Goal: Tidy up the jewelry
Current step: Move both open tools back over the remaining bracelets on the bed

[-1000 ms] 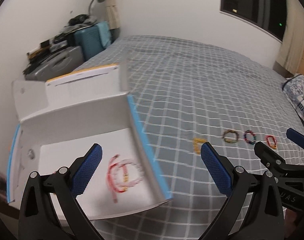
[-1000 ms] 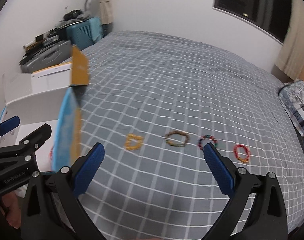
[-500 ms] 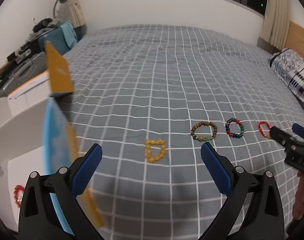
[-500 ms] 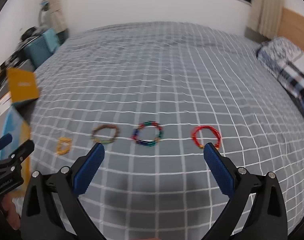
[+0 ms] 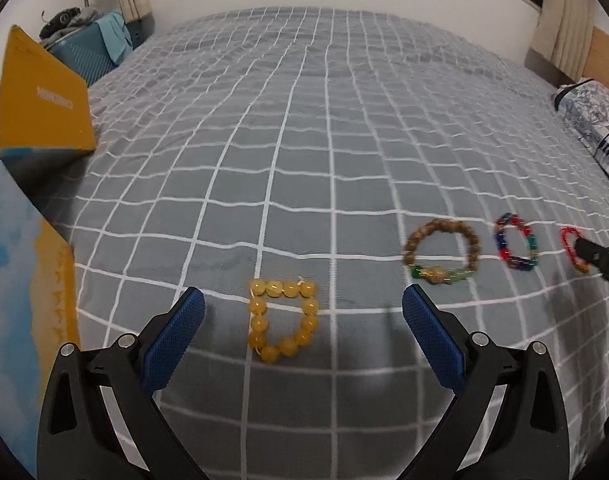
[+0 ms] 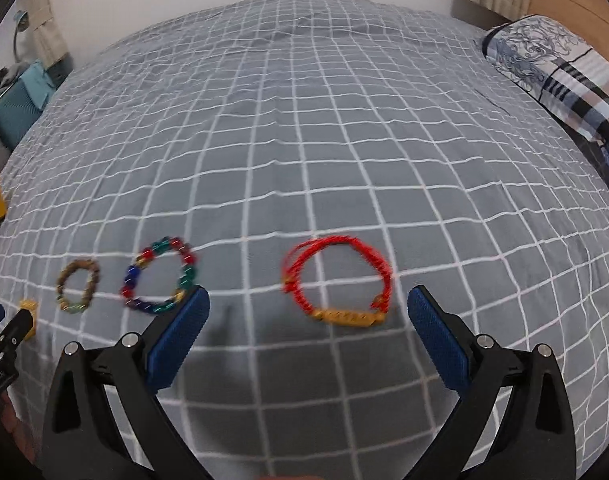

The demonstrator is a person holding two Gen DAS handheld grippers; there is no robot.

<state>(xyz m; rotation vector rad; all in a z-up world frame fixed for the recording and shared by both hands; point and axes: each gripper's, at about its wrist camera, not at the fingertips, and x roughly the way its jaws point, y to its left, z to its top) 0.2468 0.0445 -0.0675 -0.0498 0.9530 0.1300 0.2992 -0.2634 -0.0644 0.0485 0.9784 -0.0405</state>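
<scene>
A grey bedspread [image 5: 304, 128] with a white grid covers the bed, and four bracelets lie on it in a row. Nearest, the left gripper [image 5: 303, 310] hangs just above the cover with its blue-padded fingers [image 5: 172, 336] spread wide and holding nothing; the yellow bead bracelet [image 5: 282, 320] lies between them. The right gripper [image 6: 308, 312] hovers the same way, fingers [image 6: 438, 336] wide apart and empty, with the red cord bracelet [image 6: 338, 280] between them. Between those two bracelets lie the brown wooden bead bracelet [image 5: 442, 252], just right of the yellow one, and then the multicoloured glass bead bracelet [image 6: 160, 276], beside the right gripper's left finger. At the left edge stands an open box [image 5: 24, 260] with blue and yellow sides, its yellow flap [image 5: 40, 100] raised. Farther back, a patterned pillow [image 6: 544, 64] rests at the right side of the bed, and a teal suitcase [image 5: 92, 56] piled with clutter stands by the far left wall.
</scene>
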